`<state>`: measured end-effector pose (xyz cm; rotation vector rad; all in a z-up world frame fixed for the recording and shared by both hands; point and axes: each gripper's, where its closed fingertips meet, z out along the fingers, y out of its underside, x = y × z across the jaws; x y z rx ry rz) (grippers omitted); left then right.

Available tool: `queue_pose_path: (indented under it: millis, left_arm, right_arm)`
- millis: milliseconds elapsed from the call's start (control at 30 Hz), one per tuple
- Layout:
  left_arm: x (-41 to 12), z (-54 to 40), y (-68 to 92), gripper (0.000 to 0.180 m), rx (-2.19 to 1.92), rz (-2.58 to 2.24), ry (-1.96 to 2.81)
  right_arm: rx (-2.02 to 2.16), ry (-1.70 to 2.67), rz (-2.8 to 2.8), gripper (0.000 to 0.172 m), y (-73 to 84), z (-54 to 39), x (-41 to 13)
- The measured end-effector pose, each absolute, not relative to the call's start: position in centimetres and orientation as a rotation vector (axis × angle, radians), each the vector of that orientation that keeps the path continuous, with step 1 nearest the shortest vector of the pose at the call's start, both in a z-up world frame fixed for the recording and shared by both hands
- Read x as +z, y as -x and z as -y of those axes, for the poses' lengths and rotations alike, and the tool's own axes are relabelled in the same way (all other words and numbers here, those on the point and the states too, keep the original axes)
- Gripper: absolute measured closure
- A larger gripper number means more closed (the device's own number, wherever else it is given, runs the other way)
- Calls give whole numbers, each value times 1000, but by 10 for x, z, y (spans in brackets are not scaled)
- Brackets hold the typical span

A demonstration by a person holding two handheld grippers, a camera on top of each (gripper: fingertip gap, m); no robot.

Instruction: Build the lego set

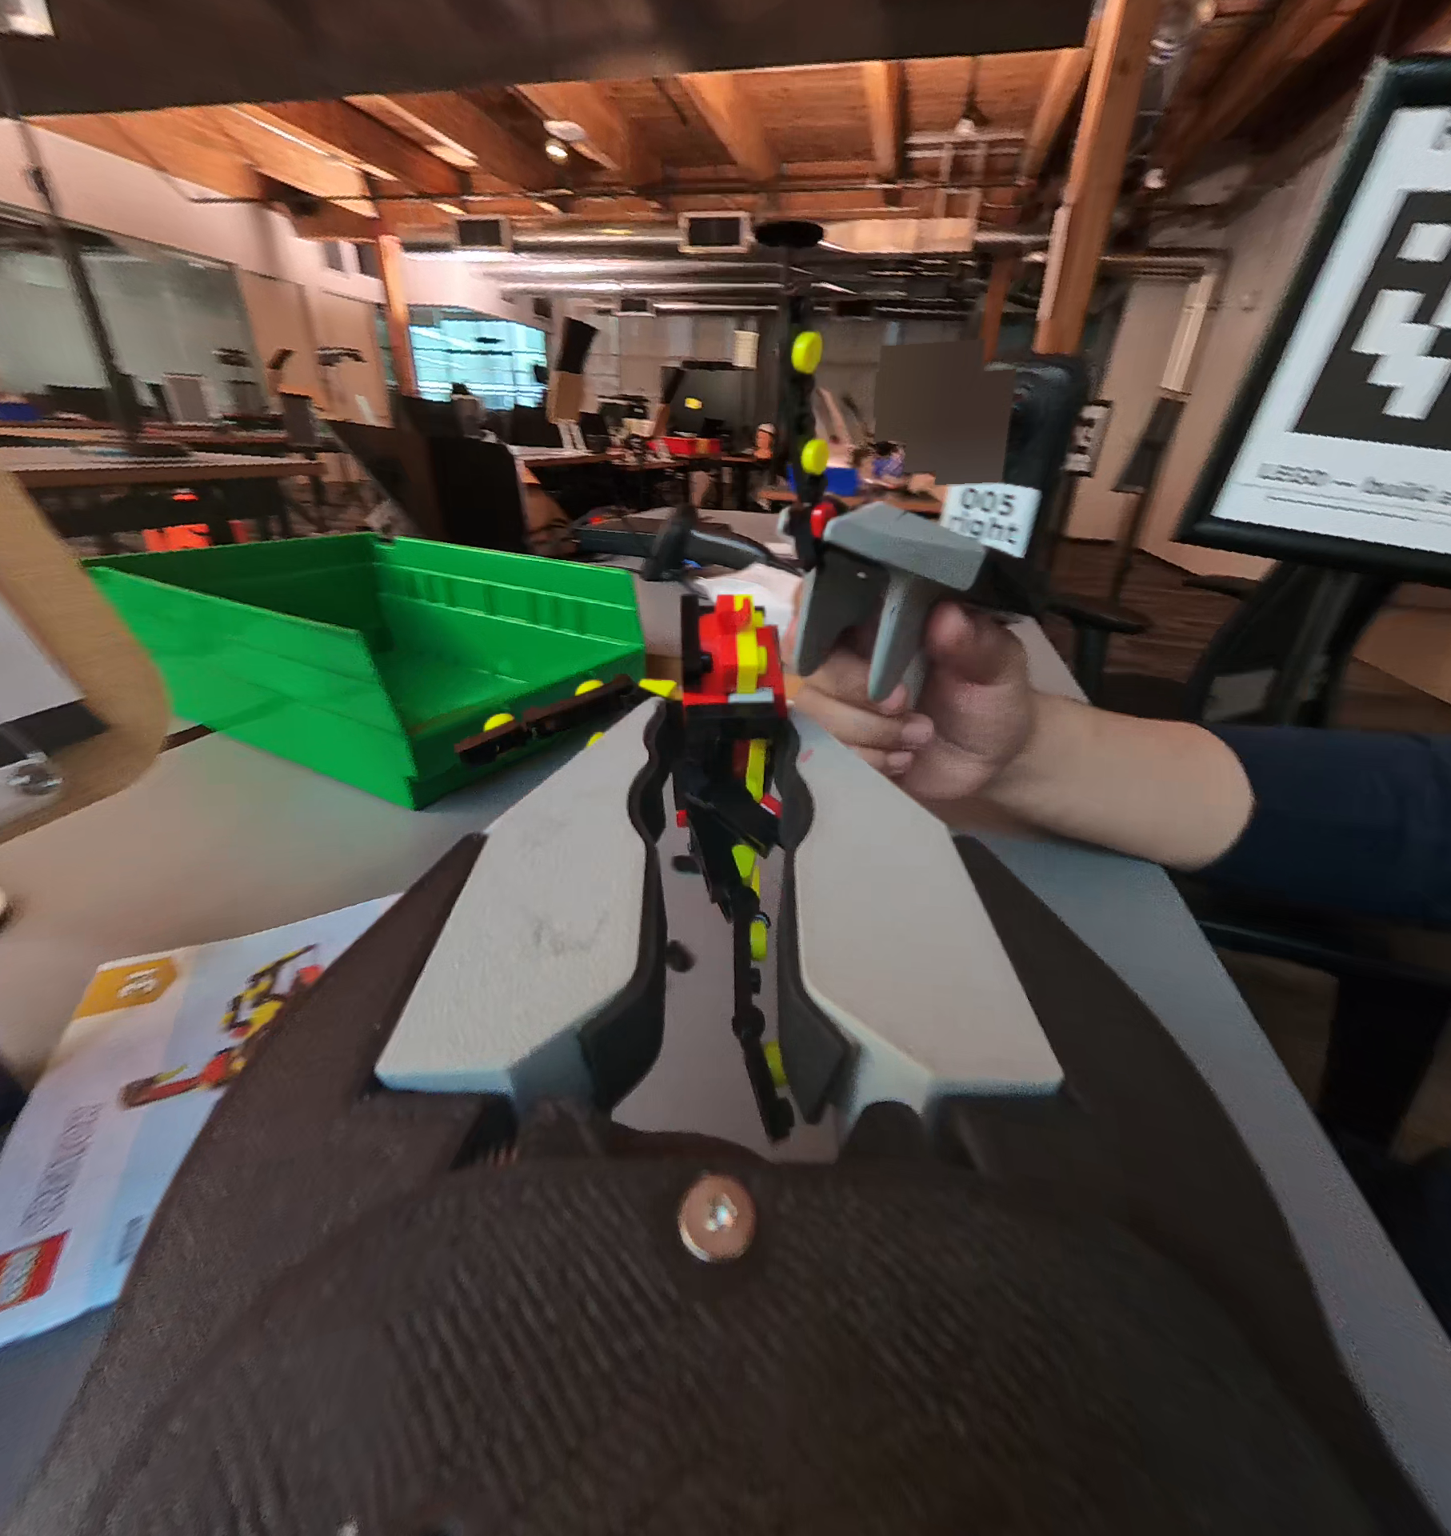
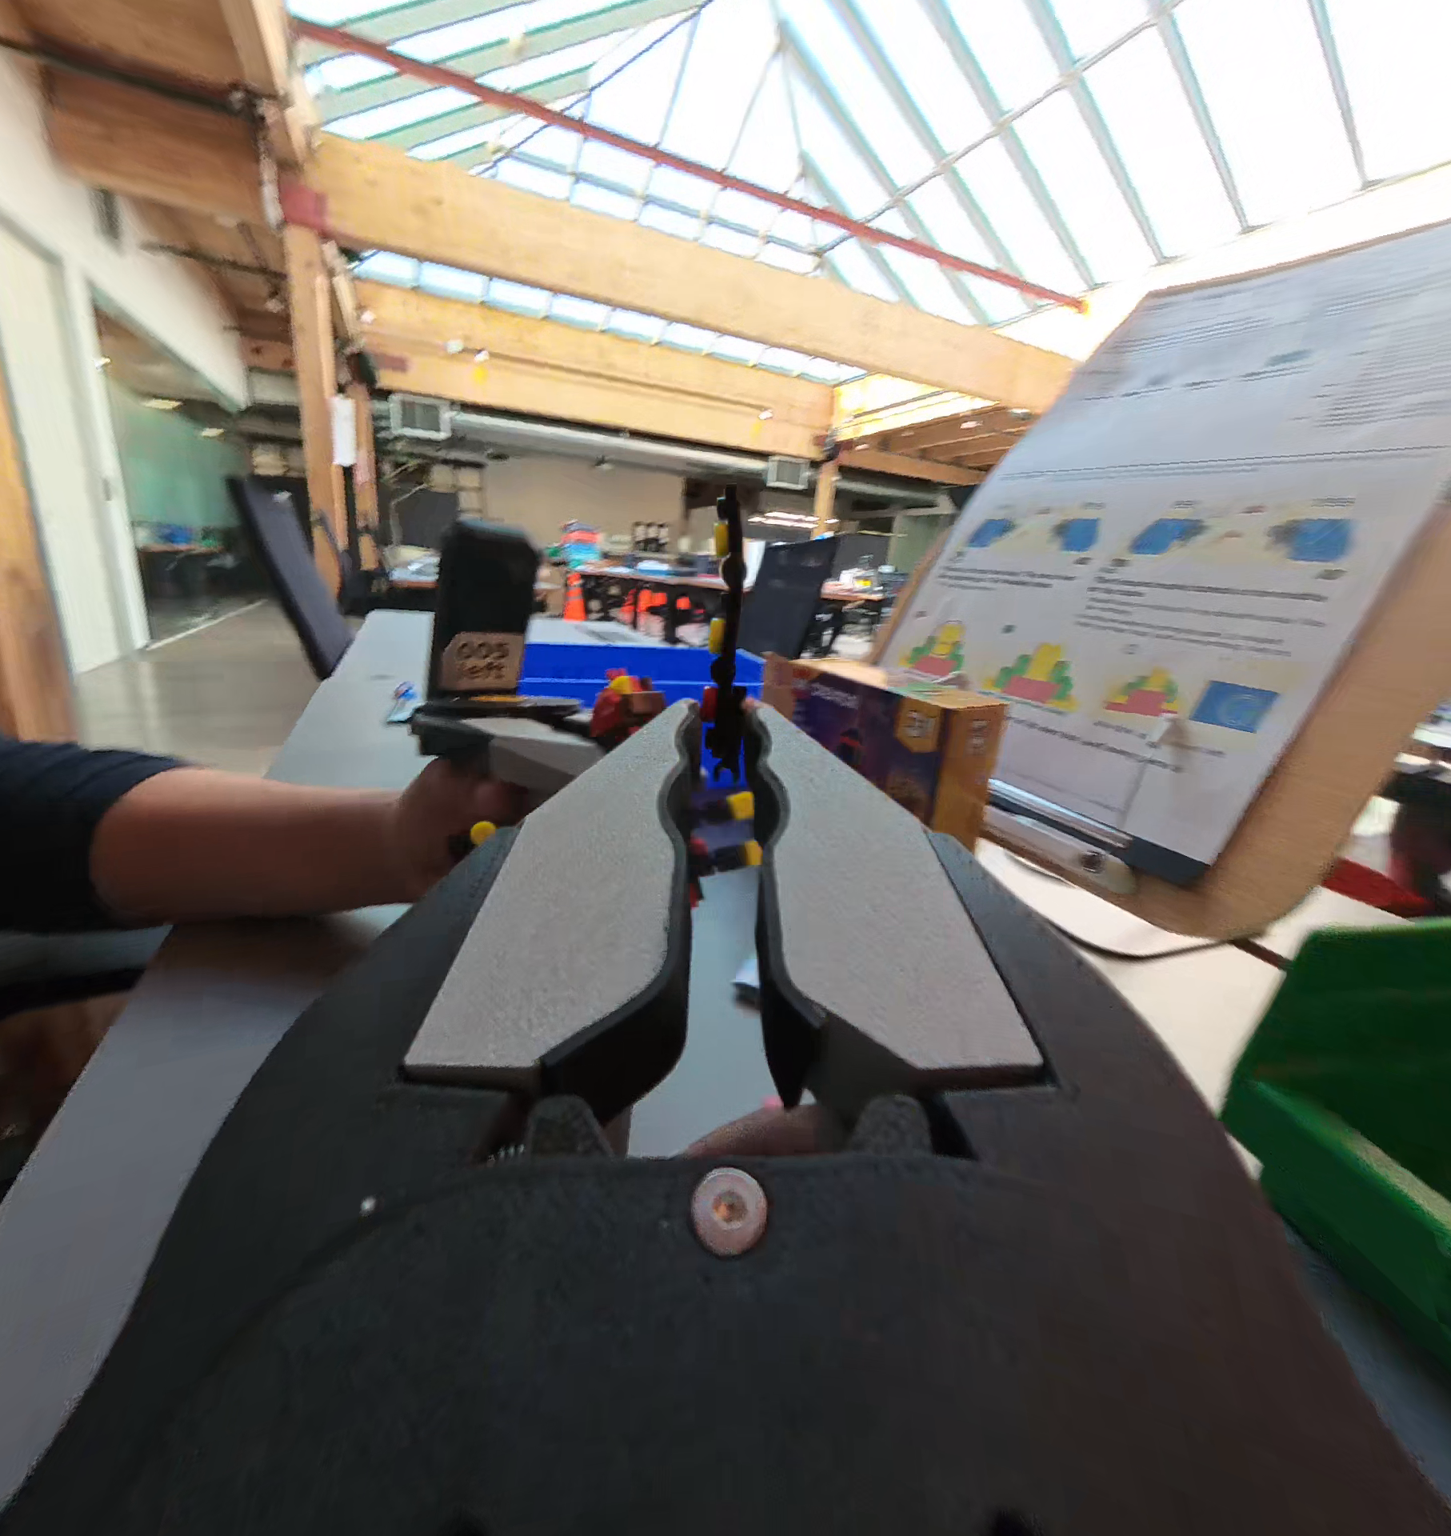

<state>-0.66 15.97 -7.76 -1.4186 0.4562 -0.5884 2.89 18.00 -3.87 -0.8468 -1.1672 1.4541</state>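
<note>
Left gripper [image 1: 722,731] fingers pinch a blurred brick model [image 1: 730,665]; right gripper [image 2: 726,731] fingers pinch its black strip [image 2: 729,615].

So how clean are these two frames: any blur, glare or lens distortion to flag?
Left wrist view: fisheye bending at the edges, motion blur on the green bin and booklet. Right wrist view: skylight blown out white, instruction board smeared, brick strip soft but readable.
</note>
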Motion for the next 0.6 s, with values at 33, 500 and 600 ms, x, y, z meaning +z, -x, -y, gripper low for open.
queue_pose_path:
  millis: [33,500,600]
  left_arm:
    - [-76,-163,15,159,-573,-412,1415]
    - [-74,-176,58,159,-521,-187,1427]
    - [-79,-178,56,159,-542,-189,1453]
  right_arm:
    - [1434,891,1104,167,-32,-196,-36]
    - [1033,1354,1564,163,-6,-218,-149]
    - [1001,1367,1594,158,-5,-217,-156]
